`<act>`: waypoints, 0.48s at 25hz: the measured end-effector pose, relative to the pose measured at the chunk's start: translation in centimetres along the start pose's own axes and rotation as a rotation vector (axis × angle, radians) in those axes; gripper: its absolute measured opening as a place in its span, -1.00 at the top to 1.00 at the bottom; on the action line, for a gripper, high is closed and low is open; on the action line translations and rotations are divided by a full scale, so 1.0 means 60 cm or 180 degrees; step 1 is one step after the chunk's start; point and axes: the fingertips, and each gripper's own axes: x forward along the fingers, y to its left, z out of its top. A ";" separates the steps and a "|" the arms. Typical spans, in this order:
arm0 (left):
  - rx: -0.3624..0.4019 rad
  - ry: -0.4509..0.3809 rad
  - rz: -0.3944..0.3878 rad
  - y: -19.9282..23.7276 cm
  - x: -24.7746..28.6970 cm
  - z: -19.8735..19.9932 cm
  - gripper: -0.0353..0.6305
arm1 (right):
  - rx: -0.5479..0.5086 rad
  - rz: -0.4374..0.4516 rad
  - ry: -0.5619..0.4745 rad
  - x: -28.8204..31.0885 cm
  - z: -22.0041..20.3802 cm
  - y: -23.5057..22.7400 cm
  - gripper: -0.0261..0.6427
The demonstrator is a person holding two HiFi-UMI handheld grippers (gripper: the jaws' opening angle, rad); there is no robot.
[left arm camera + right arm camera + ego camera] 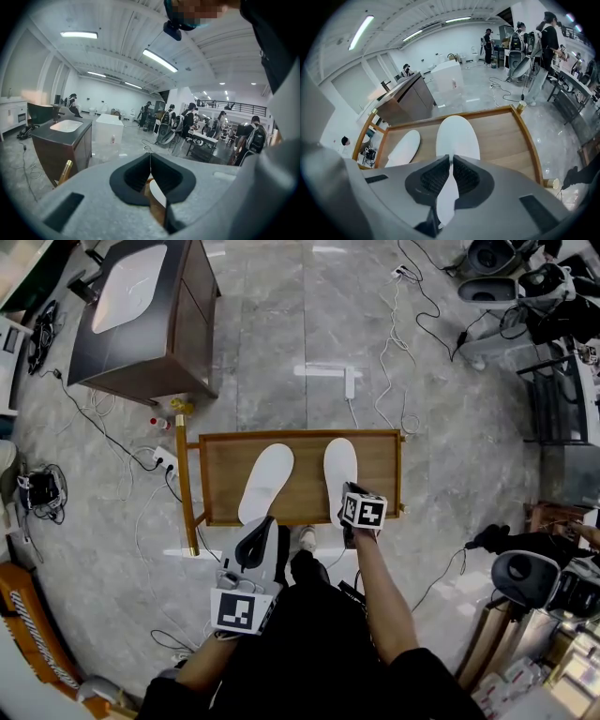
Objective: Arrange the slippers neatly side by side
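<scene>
Two slippers (265,482) (340,468), one wooden table (382,474)

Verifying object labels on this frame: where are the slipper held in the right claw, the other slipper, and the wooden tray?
Held slipper (457,135): right gripper view, middle of its white top.
Other slipper (265,482): head view, middle of its sole area.
Wooden tray (298,433): head view, far rim.

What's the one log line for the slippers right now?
right gripper: shut on right slipper heel | left gripper: shut, empty | left slipper: angled on wooden tray
</scene>
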 end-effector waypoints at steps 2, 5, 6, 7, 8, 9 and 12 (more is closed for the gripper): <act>0.0004 0.0009 -0.0003 0.001 -0.001 -0.003 0.84 | 0.0051 -0.0008 -0.0011 0.004 0.000 -0.002 0.83; 0.0000 0.0037 0.0003 0.006 -0.003 -0.007 0.84 | 0.0061 -0.0037 -0.0011 0.011 -0.001 -0.004 0.83; 0.0005 0.0039 0.0007 0.008 -0.003 -0.007 0.84 | 0.0062 -0.0045 -0.0005 0.013 -0.001 -0.005 0.83; 0.0008 0.0034 0.0018 0.010 -0.003 -0.007 0.84 | 0.0063 -0.0054 0.0003 0.016 -0.001 -0.006 0.83; 0.0002 0.0021 0.0038 0.013 -0.003 -0.007 0.84 | 0.0065 -0.0064 0.0009 0.019 -0.001 -0.008 0.83; -0.0010 0.0001 0.0058 0.015 -0.003 -0.007 0.84 | 0.0068 -0.0075 0.0016 0.021 -0.002 -0.009 0.83; -0.0038 0.0004 0.0046 0.019 -0.004 -0.007 0.84 | 0.0084 -0.0105 0.0030 0.029 -0.007 -0.011 0.83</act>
